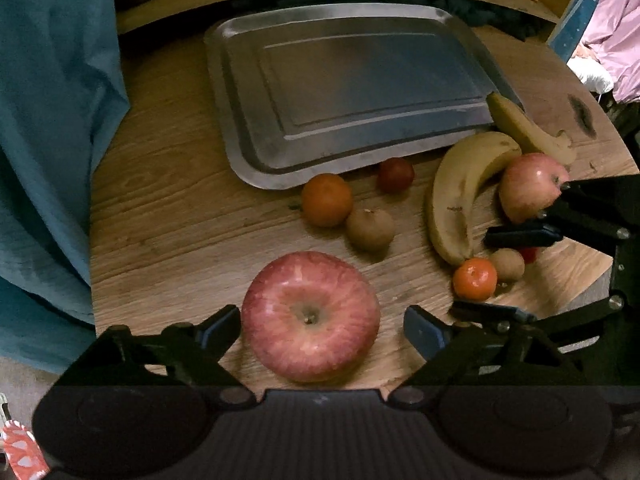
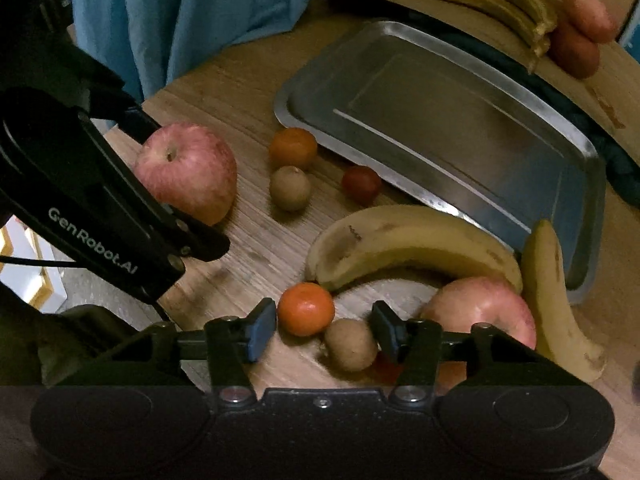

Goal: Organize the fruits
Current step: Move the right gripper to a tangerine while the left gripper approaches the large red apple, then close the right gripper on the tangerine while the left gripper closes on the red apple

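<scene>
A large red apple (image 1: 310, 316) rests on the round wooden table (image 1: 168, 208) between the fingers of my left gripper (image 1: 322, 330), which is open, with a gap on the right side. In the right wrist view the same apple (image 2: 188, 172) sits inside the left gripper (image 2: 172, 182). My right gripper (image 2: 324, 324) is open low over the table, and a tangerine (image 2: 306, 308) and a kiwi (image 2: 351, 344) lie side by side between its fingers. A bare metal tray (image 1: 240, 140) lies beyond the fruit.
Two bananas (image 2: 400, 240) (image 2: 556, 300) and a second apple (image 2: 480, 308) lie near the tray's (image 2: 460, 120) front edge. Another tangerine (image 1: 327, 200), kiwi (image 1: 370, 229) and small red fruit (image 1: 396, 175) sit mid-table. Blue cloth (image 1: 52, 120) hangs left. A rear shelf holds more bananas (image 2: 500, 4).
</scene>
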`<state>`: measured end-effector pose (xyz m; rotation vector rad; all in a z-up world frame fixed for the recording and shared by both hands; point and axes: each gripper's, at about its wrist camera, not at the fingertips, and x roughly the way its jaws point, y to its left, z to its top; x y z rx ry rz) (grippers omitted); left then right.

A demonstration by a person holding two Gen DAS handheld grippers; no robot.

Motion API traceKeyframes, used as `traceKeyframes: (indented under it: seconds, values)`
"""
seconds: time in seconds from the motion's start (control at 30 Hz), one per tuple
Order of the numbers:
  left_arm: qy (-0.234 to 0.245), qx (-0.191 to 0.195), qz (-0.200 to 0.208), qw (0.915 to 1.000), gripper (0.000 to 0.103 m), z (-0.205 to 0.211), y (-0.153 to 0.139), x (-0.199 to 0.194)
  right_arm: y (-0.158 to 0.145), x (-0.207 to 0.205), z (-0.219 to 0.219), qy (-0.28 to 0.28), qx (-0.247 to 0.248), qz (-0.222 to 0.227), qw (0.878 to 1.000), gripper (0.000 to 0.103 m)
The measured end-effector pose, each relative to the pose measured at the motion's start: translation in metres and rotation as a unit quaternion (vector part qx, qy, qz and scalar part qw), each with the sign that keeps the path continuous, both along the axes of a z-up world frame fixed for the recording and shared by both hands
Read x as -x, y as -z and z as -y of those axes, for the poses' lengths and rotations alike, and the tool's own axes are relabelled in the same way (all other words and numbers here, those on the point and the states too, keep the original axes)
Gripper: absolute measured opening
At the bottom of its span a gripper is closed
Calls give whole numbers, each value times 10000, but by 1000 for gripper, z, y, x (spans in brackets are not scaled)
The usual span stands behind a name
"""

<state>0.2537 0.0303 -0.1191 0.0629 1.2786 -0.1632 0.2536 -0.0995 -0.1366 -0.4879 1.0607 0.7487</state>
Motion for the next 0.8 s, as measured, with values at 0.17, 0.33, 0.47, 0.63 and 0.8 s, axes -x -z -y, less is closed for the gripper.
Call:
traceKeyframes:
  seconds: [0.17, 0.33, 0.47, 0.63, 0.8]
  values:
    - [-142, -58, 9, 9999, 82, 3, 0, -2, 0, -3, -2, -327, -92, -51, 9994, 42]
    - [-371, -71, 47, 9993, 71, -4, 1, -4, 0, -8, -1, -475, -166, -175, 9986, 39]
    - [-419, -87, 0, 9991, 73, -5, 4, -6, -1, -10, 0, -528, -220, -214, 9981, 39]
    - [-497, -92, 40, 9987, 72, -5, 3, -6, -1, -16, 9, -464, -446, -406, 9971, 37]
    - [-630, 1, -15, 9980, 72, -8, 4, -7, -3, -30, 11, -620, -644, -755, 9931, 33]
